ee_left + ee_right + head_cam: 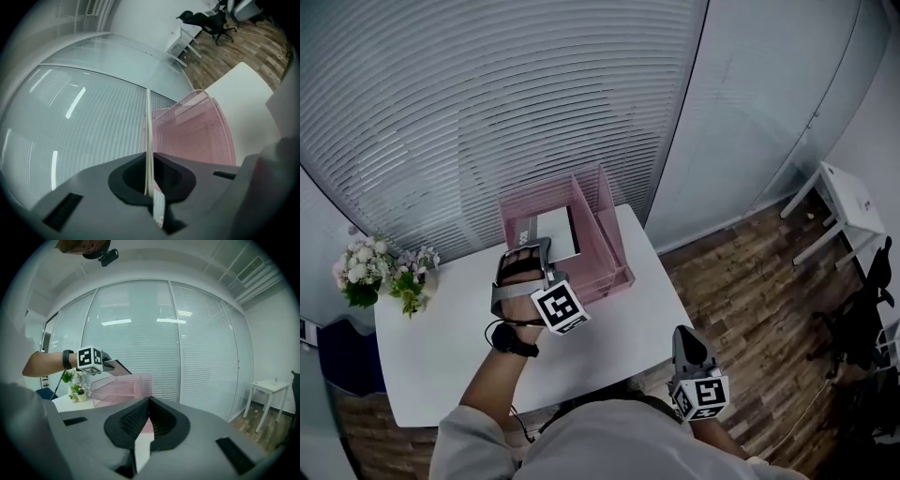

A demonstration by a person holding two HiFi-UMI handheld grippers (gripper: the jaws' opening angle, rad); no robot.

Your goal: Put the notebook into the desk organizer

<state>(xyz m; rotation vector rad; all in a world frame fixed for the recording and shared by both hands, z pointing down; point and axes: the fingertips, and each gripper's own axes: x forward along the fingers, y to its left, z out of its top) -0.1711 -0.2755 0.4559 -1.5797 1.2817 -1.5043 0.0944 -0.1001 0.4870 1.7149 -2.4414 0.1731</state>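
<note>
Two hand-held grippers in play by the white tabletop (609,328). Clamps the notebook (551,232) by one edge in the left hand-held gripper (531,251), jaws pressed onto it, cover edge-on in the left gripper view. Holds it tilted in the air just above the pink mesh organizer (609,239), over the wider compartment. Carries the right hand-held gripper (688,345) with jaws together and empty, low by the tabletop's near corner, well apart from the organizer. Shows flowers (384,272) at the tabletop's left end.
</note>
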